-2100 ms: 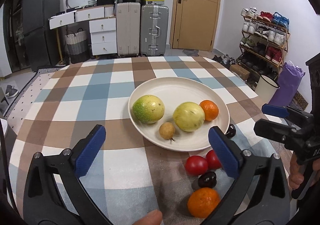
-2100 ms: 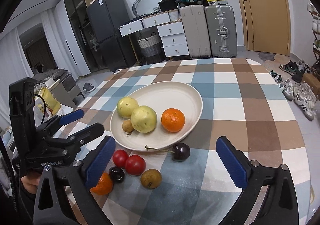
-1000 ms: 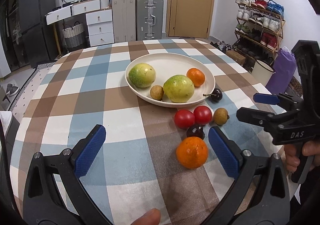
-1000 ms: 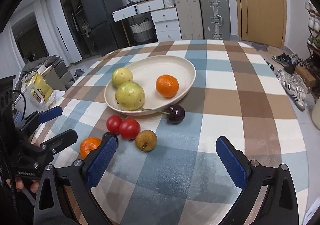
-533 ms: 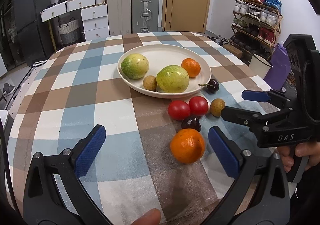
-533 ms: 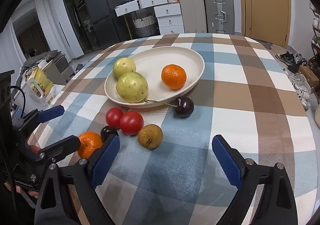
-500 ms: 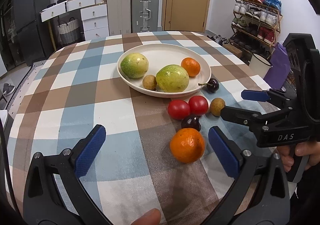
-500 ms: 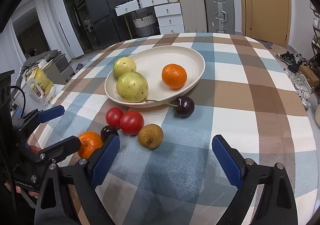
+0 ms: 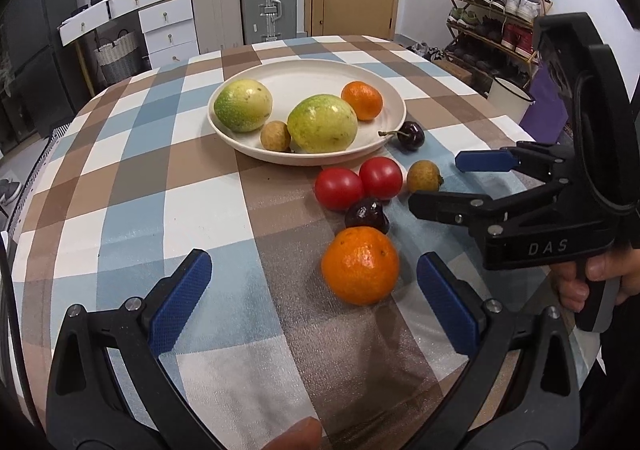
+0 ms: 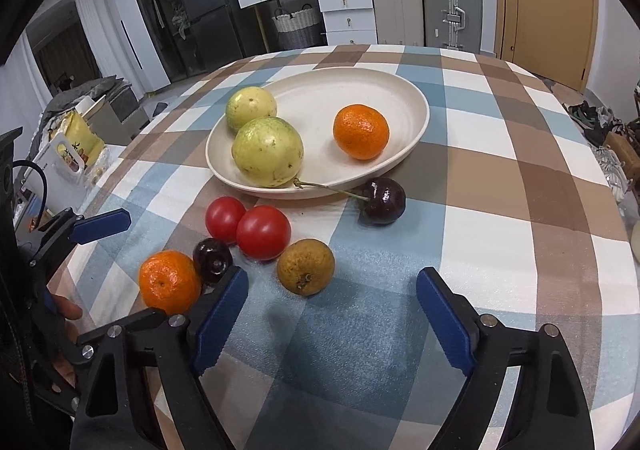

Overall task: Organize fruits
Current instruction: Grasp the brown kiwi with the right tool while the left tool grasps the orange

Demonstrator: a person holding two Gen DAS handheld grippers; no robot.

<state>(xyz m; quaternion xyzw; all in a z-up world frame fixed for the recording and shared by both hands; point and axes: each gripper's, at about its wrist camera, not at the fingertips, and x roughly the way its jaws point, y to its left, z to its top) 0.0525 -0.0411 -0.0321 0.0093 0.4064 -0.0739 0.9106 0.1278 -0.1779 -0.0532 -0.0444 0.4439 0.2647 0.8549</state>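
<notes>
My right gripper: ribbed blue pads, jaws just been closing yet still wide, nothing clamped. Between them, slightly ahead: one dull brown longan, rough-skinned, on the checked cloth. Beside my left pad: a pebbled orange and a glossy dark cherry. Beyond: two smooth red tomatoes, a stemmed cherry. Farthest: cream oval plate with fruit. My left gripper: spread wide, empty, the orange just ahead.
</notes>
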